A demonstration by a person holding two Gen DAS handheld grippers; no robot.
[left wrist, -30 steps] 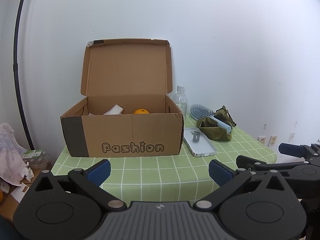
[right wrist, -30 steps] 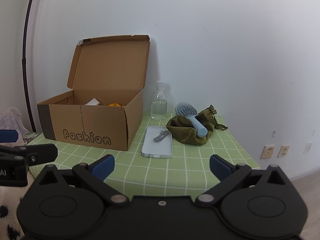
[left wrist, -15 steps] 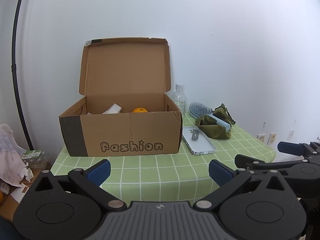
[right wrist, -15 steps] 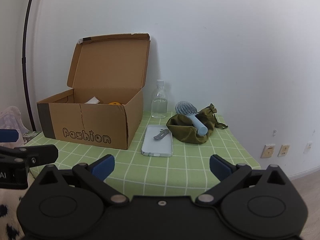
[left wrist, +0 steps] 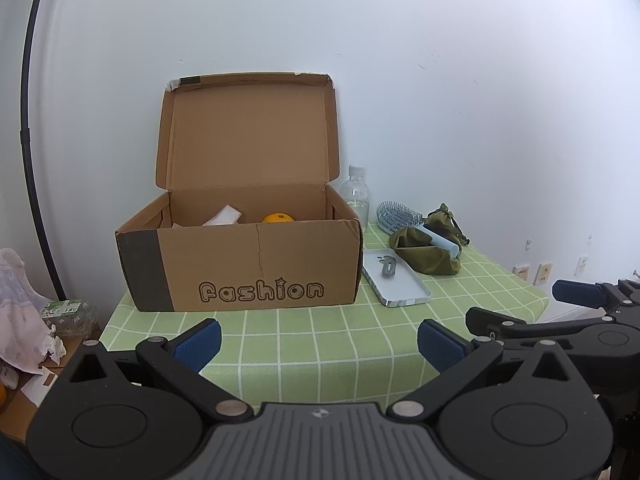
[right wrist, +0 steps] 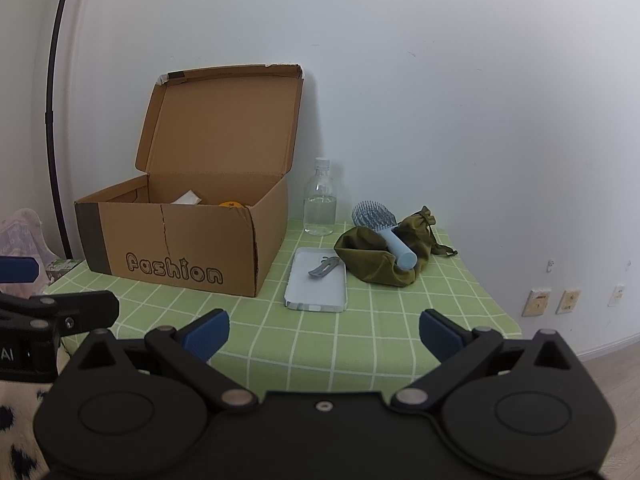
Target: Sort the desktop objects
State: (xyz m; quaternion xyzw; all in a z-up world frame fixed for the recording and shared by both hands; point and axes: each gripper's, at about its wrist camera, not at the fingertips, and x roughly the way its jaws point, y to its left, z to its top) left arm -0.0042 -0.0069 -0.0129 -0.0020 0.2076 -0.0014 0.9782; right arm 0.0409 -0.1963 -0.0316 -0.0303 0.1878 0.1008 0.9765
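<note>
Left wrist view: the left tool [left wrist: 318,344], fingers apart and empty, has backed slightly from the open cardboard box [left wrist: 256,266] ahead on the green-checked table [left wrist: 320,344].

Right wrist view: the right tool [right wrist: 324,336], likewise spread, faces phone case [right wrist: 316,286], hairbrush [right wrist: 380,228], pouch [right wrist: 380,260] ahead; sorting is unstarted here.

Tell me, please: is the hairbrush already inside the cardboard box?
No, the hairbrush lies outside the cardboard box, resting on the green cloth pouch on the table.
</note>
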